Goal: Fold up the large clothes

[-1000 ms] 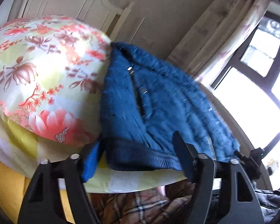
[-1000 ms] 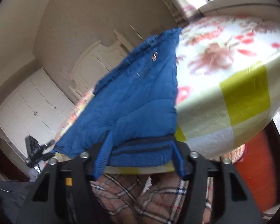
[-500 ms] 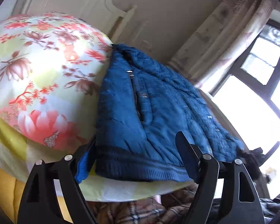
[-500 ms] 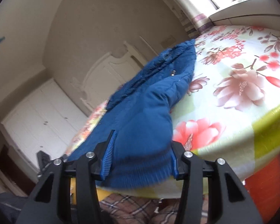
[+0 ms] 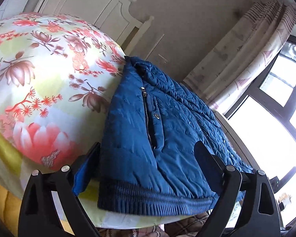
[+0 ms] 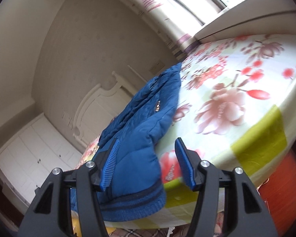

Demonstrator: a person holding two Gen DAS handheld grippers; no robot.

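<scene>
A blue quilted jacket lies on the floral bed sheet, its ribbed hem at the near edge of the bed. My left gripper straddles that hem with its jaws opening; a gap shows beside the left pad and neither pad presses the cloth. In the right wrist view the jacket lies folded narrow on the sheet. My right gripper has its jaws opening around the hem end: cloth lies against the left pad, while the right pad stands free of it.
A white headboard stands behind the bed. A curtain and a bright window are on the right. White wardrobe doors line the far wall. The person's plaid trousers show below the bed edge.
Both pairs of jaws have spread wider around the hem. The right pad of my right gripper has come off the cloth, and that view has swung so that more sheet shows.
</scene>
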